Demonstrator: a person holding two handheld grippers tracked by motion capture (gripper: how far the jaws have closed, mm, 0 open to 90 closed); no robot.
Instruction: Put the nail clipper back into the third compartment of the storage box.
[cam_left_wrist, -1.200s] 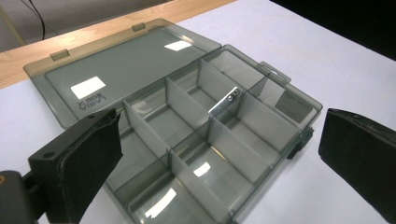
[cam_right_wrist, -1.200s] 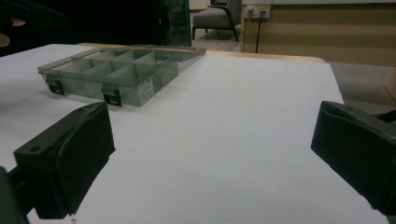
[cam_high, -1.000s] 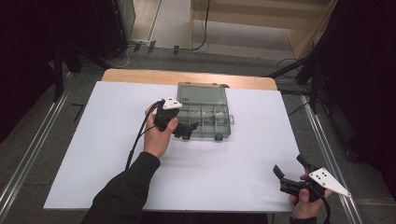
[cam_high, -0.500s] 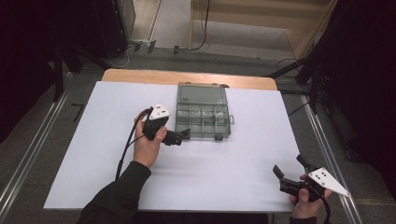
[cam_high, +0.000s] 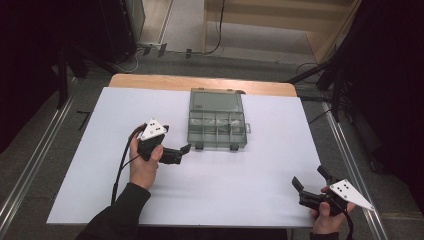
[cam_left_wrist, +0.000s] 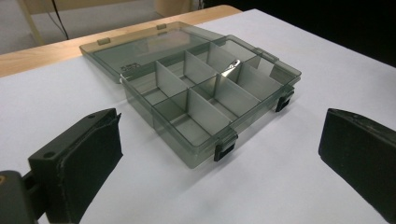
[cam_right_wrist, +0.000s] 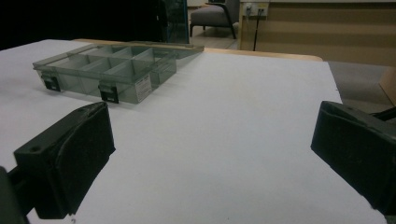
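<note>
Toward the far middle of the counter (cam_high: 90, 165) the compartment box (cam_high: 216, 125) lies open and is apparently the next target. Just near-left of it the left tool (cam_high: 182, 151) is held spread; the right tool (cam_high: 310, 182), also spread, waits near-right. A level, slow approach is advised.

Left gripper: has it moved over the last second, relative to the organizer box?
Yes. The left gripper has pulled back from the organizer box's left front corner toward the person and leftward. The box itself stayed put on the white table.
</note>
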